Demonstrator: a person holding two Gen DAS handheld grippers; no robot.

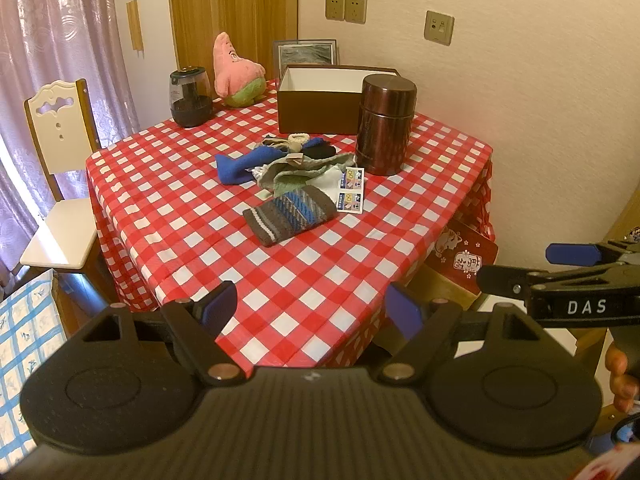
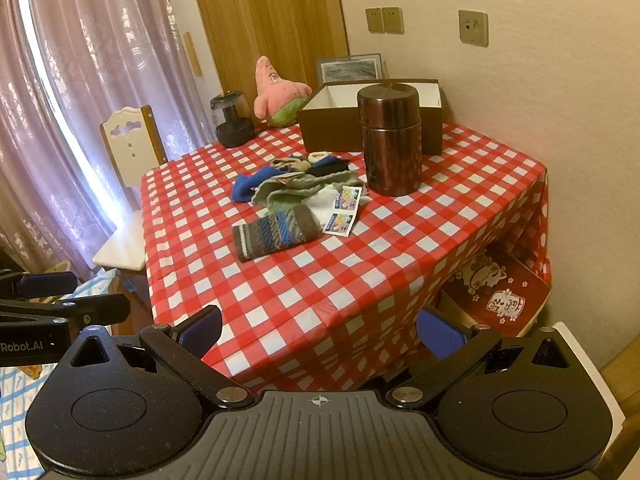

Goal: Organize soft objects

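A pile of soft things lies mid-table: a striped grey-blue sock (image 1: 290, 214) (image 2: 276, 232) nearest me, a blue sock (image 1: 244, 166) (image 2: 244, 188), a green-grey cloth (image 1: 304, 172) (image 2: 304, 186) and other socks behind. A pink star plush (image 1: 236, 70) (image 2: 278, 92) sits at the far edge. An open brown box (image 1: 320, 100) (image 2: 368, 120) stands at the back. My left gripper (image 1: 314, 312) is open and empty at the table's near edge. My right gripper (image 2: 320, 334) is open and empty, also at the near edge; its fingers (image 1: 576, 254) show at the right in the left wrist view.
A brown metal canister (image 1: 384, 124) (image 2: 392, 138) stands beside the pile, in front of the box. A dark glass jar (image 1: 190, 98) (image 2: 232, 120) is at far left. Sticker sheets (image 1: 350, 190) (image 2: 346, 210) lie by the pile. A white chair (image 1: 60, 176) (image 2: 128, 200) stands left of the table.
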